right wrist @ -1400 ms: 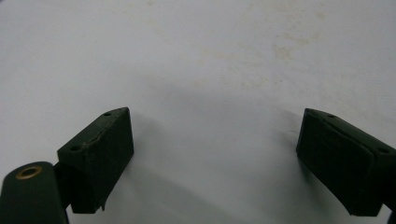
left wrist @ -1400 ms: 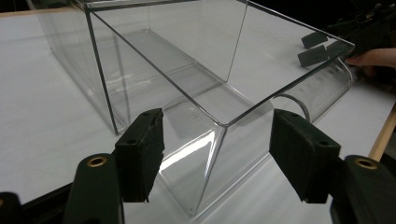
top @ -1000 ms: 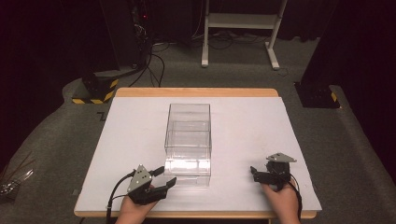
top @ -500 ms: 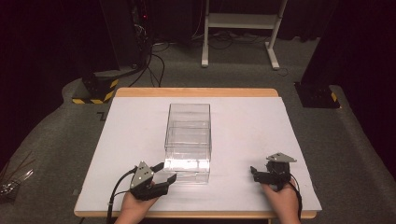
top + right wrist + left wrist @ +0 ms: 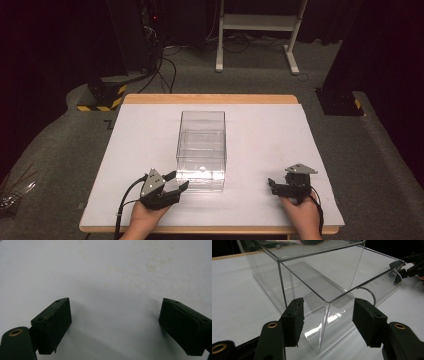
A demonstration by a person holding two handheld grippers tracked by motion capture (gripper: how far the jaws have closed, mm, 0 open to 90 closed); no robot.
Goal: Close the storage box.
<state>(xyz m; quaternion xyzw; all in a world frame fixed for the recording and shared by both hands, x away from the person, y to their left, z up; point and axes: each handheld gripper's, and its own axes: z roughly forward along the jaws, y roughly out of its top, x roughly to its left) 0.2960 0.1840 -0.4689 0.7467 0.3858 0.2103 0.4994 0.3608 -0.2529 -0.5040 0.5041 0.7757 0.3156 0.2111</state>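
The clear box (image 5: 201,150) stands mid-surface (image 5: 135,150). The left tongs (image 5: 179,180) have edged up to its near corner and just narrowed, straddling it without pressing, so a grip looks imminent. The right tongs (image 5: 272,184) wait open, empty.

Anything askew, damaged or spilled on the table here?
Nothing stands out. The clear plastic box sits upright and square on the white table, no cracks or spills visible. Left gripper waits at its near corner.
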